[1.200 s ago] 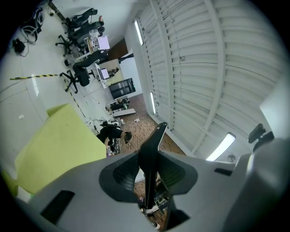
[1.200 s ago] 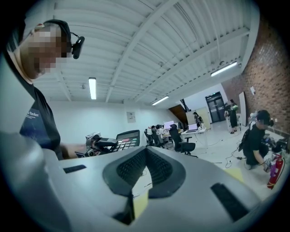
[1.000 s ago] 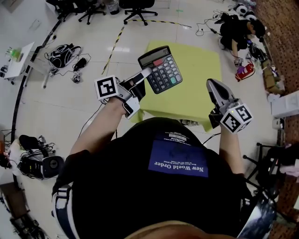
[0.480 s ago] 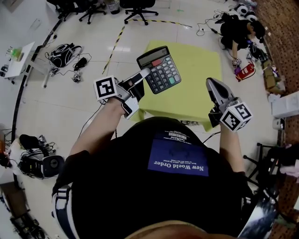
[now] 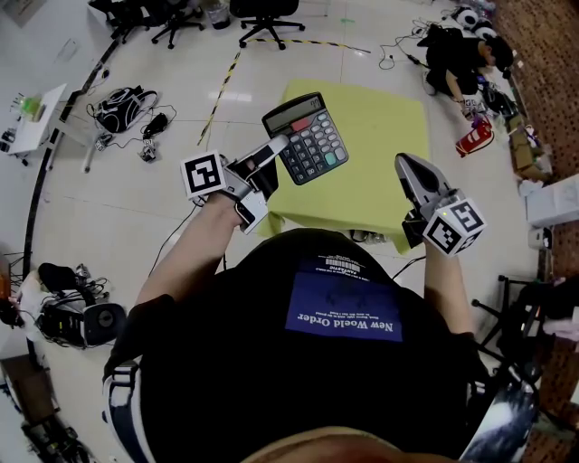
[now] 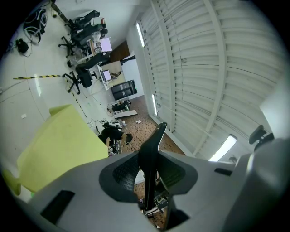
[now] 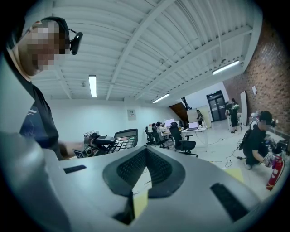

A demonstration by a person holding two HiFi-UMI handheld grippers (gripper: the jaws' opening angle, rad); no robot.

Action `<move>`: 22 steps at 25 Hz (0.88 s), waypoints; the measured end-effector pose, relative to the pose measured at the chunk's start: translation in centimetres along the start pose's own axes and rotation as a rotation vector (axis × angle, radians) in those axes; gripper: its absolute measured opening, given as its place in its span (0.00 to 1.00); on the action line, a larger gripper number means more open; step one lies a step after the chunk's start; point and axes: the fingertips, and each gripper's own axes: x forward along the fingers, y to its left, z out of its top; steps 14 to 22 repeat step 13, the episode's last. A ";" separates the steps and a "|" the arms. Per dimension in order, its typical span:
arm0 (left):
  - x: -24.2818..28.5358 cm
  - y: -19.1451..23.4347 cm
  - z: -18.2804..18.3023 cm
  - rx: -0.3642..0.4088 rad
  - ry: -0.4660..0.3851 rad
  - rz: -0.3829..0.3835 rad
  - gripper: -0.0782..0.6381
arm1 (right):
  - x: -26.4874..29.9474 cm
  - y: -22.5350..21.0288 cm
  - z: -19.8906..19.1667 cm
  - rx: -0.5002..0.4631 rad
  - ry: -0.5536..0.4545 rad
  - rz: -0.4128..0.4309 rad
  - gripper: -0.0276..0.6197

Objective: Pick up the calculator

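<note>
A dark calculator (image 5: pixel 306 137) with grey keys and one teal key hangs above the near-left corner of the yellow-green table (image 5: pixel 384 154). My left gripper (image 5: pixel 274 152) is shut on its near edge. In the left gripper view the calculator (image 6: pixel 152 149) stands edge-on as a thin dark blade between the pads, with the table (image 6: pixel 59 145) below left. My right gripper (image 5: pixel 404 167) hovers over the table's near-right edge with its jaws shut and nothing in them. From the right gripper view the calculator (image 7: pixel 123 138) and the left gripper (image 7: pixel 97 142) show at left.
Office chairs (image 5: pixel 267 14) stand at the back. A person (image 5: pixel 461 59) crouches at the far right beside a red object (image 5: pixel 475 136). A bag and cables (image 5: pixel 122 107) lie on the floor at left near a small white table (image 5: pixel 36 113).
</note>
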 end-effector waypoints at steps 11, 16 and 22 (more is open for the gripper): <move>-0.1 0.4 -0.2 -0.009 0.000 -0.006 0.29 | 0.3 0.3 -0.5 -0.012 0.012 0.009 0.02; -0.1 0.4 -0.2 -0.012 0.000 -0.008 0.29 | 0.4 0.3 -0.6 -0.017 0.015 0.011 0.02; -0.1 0.4 -0.2 -0.012 0.000 -0.008 0.29 | 0.4 0.3 -0.6 -0.017 0.015 0.011 0.02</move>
